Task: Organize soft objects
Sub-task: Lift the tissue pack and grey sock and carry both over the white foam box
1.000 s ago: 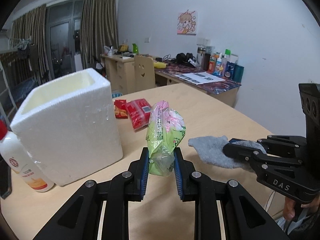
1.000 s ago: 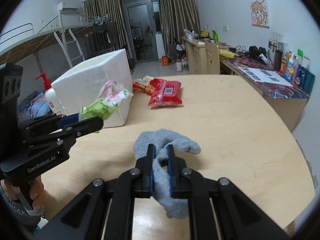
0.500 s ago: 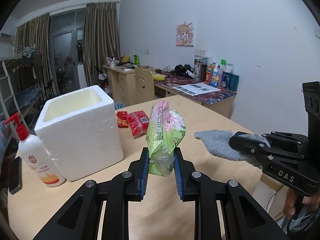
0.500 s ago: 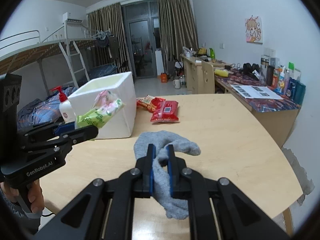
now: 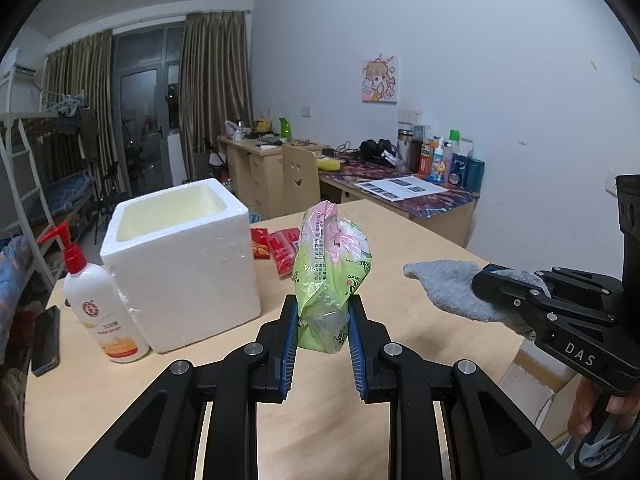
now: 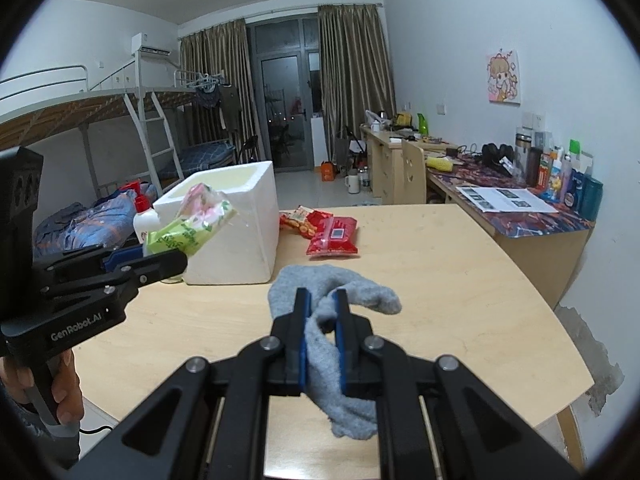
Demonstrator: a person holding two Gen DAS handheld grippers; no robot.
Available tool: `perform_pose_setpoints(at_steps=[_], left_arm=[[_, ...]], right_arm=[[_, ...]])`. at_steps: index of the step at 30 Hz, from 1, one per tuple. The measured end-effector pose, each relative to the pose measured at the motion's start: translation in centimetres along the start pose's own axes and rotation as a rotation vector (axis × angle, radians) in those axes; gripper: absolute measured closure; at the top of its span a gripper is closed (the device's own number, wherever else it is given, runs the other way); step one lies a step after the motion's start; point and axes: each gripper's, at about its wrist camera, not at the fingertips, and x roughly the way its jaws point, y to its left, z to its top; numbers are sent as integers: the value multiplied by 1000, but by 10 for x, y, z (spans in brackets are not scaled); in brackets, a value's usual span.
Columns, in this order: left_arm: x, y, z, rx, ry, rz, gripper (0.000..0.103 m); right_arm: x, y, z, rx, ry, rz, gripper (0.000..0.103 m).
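Note:
My left gripper (image 5: 322, 312) is shut on a green and pink plastic packet (image 5: 330, 272), held upright above the wooden table (image 5: 168, 376). The same packet (image 6: 192, 224) shows in the right wrist view, sticking out of the left gripper (image 6: 168, 254). My right gripper (image 6: 321, 300) is shut on a grey sock (image 6: 340, 320) that droops below its pads. In the left wrist view the sock (image 5: 448, 288) hangs from the right gripper (image 5: 486, 276) at the right. An open white foam box (image 5: 180, 256) stands on the table to the left.
A white pump bottle (image 5: 100, 312) with a red top and a dark phone (image 5: 46, 340) sit left of the box. Red snack packets (image 6: 332, 232) lie behind the box. A cluttered desk (image 6: 520, 208) lines the right wall. The table's rounded edge (image 6: 560, 344) is at right.
Both grippers have risen and pulled back from the table with their loads still held; the foam box and snack packets now look farther away and lower.

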Motion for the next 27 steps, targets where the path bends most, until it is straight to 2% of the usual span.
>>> perform_pose_setpoints(at_steps=[9, 18, 27], left_arm=[[-16, 19, -4, -46, -10, 72, 78], [-47, 57, -17, -124, -33, 215, 78], [-66, 90, -29, -209, -30, 327, 78]], right_arm=[[7, 18, 5, -33, -12, 65, 89], [23, 40, 18, -59, -25, 146, 89], [39, 72, 28, -107, -24, 241, 89]])
